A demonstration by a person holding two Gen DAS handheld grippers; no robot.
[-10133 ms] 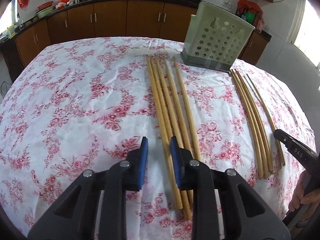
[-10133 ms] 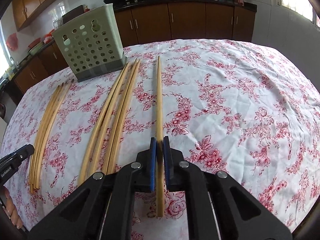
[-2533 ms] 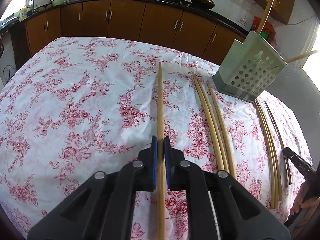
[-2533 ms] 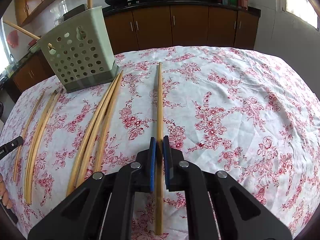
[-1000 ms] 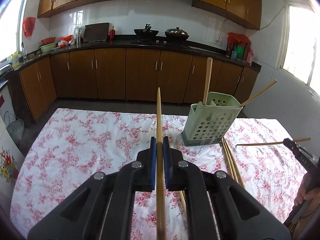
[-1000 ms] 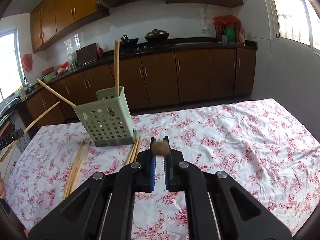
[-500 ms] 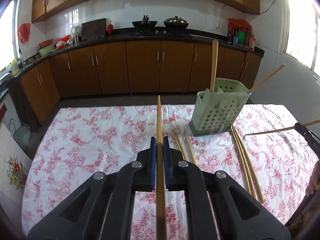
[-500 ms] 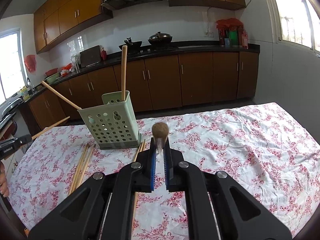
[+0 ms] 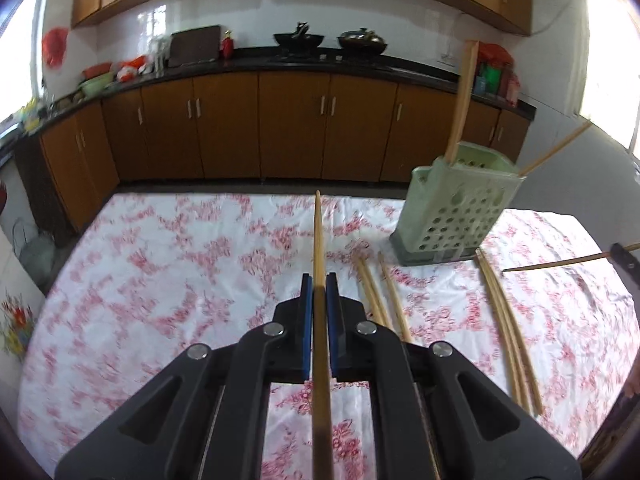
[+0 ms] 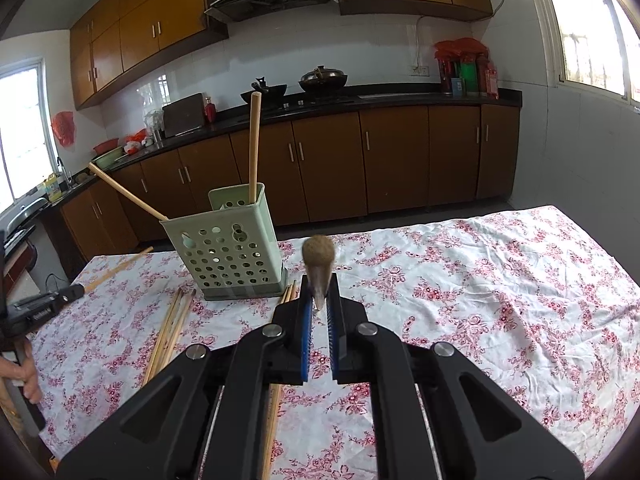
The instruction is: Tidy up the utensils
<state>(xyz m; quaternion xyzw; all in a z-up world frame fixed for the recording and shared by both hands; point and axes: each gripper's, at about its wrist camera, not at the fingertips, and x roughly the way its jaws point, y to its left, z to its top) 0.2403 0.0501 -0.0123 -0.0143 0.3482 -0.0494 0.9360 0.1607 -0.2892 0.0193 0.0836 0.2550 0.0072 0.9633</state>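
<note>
Over floral tablecloth (image 9: pixel 180 264), seemingly chopstick-clamping claws (image 9: pixel 319 292).

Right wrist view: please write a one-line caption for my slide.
Right gripper holds a chopstick end-on, facing the green holder that already contains two chopsticks.

table under a white cloth with pink-red flowers (image 10: pixel 480 280), pale green holey utensil basket (image 10: pixel 230 258) standing upright on it, loose wooden chopsticks (image 9: pixel 506 320) lying flat on the cloth just beside the basket on both sides
</note>
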